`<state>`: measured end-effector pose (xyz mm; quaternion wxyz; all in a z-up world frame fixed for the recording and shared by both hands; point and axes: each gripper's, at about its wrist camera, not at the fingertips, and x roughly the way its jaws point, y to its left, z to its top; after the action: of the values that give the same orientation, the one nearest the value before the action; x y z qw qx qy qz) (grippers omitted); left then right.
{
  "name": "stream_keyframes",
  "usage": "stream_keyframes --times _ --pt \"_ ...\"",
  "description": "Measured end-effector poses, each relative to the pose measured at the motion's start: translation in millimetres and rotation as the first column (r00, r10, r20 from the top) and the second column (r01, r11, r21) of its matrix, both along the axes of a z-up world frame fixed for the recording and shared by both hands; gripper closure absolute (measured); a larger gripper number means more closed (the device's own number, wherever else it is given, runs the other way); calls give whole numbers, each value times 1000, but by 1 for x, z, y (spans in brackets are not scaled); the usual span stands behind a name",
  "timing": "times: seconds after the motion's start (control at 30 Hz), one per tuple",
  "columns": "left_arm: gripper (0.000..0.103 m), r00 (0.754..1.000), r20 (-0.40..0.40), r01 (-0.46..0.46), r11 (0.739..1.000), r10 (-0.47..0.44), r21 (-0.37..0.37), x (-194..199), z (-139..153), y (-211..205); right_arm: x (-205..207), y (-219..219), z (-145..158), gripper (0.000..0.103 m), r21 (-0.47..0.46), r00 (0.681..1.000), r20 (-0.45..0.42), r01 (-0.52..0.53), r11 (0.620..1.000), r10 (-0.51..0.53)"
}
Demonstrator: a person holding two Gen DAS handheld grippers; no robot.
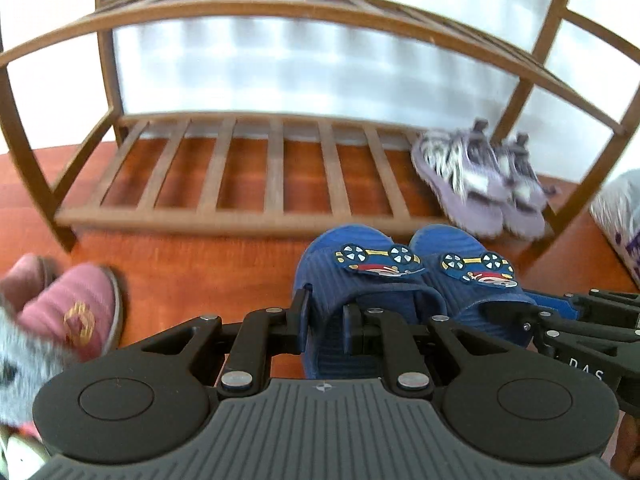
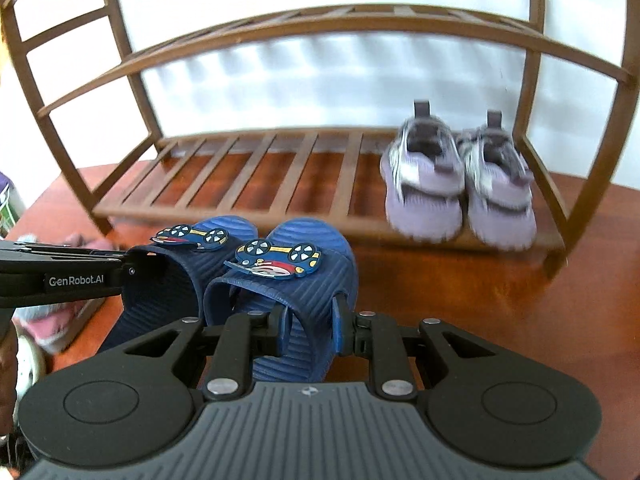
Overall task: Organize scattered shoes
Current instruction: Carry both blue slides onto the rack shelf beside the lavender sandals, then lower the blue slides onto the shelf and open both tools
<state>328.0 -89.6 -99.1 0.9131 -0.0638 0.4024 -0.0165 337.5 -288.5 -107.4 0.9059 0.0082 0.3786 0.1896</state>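
Observation:
Two blue slippers with cartoon car patches sit side by side, toes toward the wooden shoe rack (image 1: 276, 168). My left gripper (image 1: 326, 316) is shut on the side strap of the left blue slipper (image 1: 348, 276). My right gripper (image 2: 308, 320) is shut on the strap edge of the right blue slipper (image 2: 288, 280). Each gripper also shows in the other view: the right gripper (image 1: 536, 316) at the right blue slipper (image 1: 464, 280), the left gripper (image 2: 130, 266) at the left blue slipper (image 2: 180, 280). Both slippers are just short of the rack's lower shelf (image 2: 256, 176).
A pair of purple sneakers (image 2: 456, 184) stands at the right end of the lower shelf. A pink slipper (image 1: 76, 304) lies on the reddish wood floor (image 1: 192, 272) to the left, with a grey fuzzy item beside it. A plastic bag (image 1: 620, 216) is at the far right.

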Motion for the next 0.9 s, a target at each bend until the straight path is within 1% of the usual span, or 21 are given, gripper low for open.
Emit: stream_keyframes --times 0.17,0.3,0.53,0.6,0.73,0.9 --pt "85 1000 8 -11 1000 11 0 32 -3 3 41 4 2 80 7 1000 27 13 1000 -13" --pt "85 1000 15 -20 1000 20 0 58 -6 5 64 7 -1 80 8 999 37 18 1000 -18" --pt "84 999 25 -41 999 42 -4 95 -16 10 110 17 -15 80 18 998 46 42 999 -43" --pt "84 998 22 -52 999 52 -14 108 -23 13 118 20 -20 80 16 998 51 47 999 -48" --pt "84 999 19 -50 999 51 -11 127 -33 16 136 26 -30 80 -7 997 70 44 999 -44" --pt "84 999 17 -43 999 43 -6 144 -41 21 154 32 -36 80 -35 994 104 33 999 -30"
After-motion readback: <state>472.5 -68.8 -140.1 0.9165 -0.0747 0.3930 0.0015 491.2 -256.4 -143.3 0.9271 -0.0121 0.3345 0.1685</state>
